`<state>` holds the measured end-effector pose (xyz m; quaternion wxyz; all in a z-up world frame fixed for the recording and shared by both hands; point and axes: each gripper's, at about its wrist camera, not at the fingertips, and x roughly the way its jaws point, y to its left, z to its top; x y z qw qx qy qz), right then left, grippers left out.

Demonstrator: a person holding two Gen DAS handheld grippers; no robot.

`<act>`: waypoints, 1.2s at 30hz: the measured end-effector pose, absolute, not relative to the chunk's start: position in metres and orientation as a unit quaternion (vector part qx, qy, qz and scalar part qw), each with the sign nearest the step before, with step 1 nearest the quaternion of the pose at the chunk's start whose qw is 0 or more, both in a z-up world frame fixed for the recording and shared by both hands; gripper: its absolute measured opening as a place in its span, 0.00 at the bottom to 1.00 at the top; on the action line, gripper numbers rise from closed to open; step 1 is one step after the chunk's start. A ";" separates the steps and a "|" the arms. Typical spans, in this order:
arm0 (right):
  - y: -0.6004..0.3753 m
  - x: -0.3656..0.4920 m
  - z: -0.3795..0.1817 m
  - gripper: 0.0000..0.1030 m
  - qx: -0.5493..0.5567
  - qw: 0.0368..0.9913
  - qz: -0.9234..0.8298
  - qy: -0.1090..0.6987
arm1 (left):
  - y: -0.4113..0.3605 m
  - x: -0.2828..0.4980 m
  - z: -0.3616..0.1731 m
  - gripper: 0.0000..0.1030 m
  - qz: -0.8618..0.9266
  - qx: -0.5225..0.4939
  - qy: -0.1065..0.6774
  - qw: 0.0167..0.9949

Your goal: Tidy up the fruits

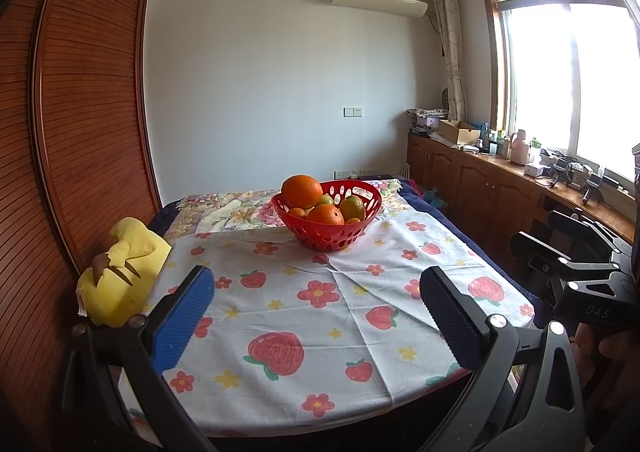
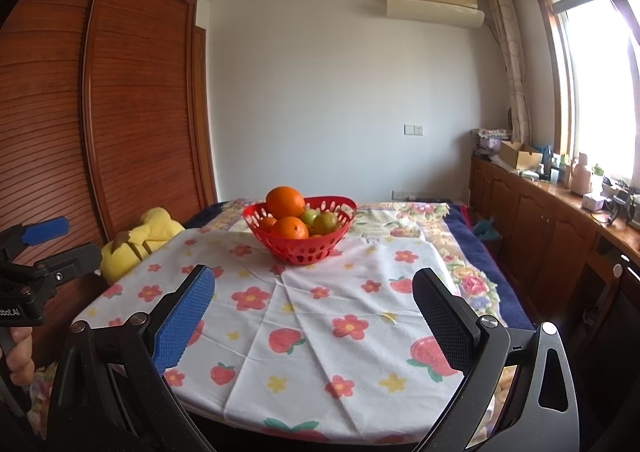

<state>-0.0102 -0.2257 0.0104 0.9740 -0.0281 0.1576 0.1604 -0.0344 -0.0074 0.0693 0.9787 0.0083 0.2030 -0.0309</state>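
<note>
A red perforated basket point(image 1: 352, 236) stands on the far middle of the table; it also shows in the right wrist view point(image 2: 304, 250). It holds a large orange point(image 1: 302, 189) on top, another orange point(image 1: 326, 214), green-yellow fruits point(image 1: 353, 206) and small oranges. In the right wrist view the top orange point(image 2: 285, 202) and the greenish fruits point(image 2: 325, 222) show too. My left gripper point(image 1: 316, 312) is open and empty above the near table edge. My right gripper point(image 2: 314, 312) is open and empty, likewise short of the basket.
A white cloth with strawberries and flowers point(image 1: 320, 316) covers the table. A yellow plush toy point(image 1: 120, 272) lies at the table's left edge by the wooden wardrobe point(image 1: 80, 112). A cluttered wooden counter point(image 1: 500, 172) runs along the right under the window.
</note>
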 end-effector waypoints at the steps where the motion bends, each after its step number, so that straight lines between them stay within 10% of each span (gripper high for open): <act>1: -0.226 -0.010 0.011 0.98 -0.028 0.974 0.160 0.158 | -0.007 -0.034 0.069 1.00 -0.030 0.009 0.203 0.979; 36: -0.224 -0.012 0.011 0.98 -0.027 0.974 0.162 0.156 | -0.006 -0.043 0.074 1.00 -0.031 0.007 0.198 0.980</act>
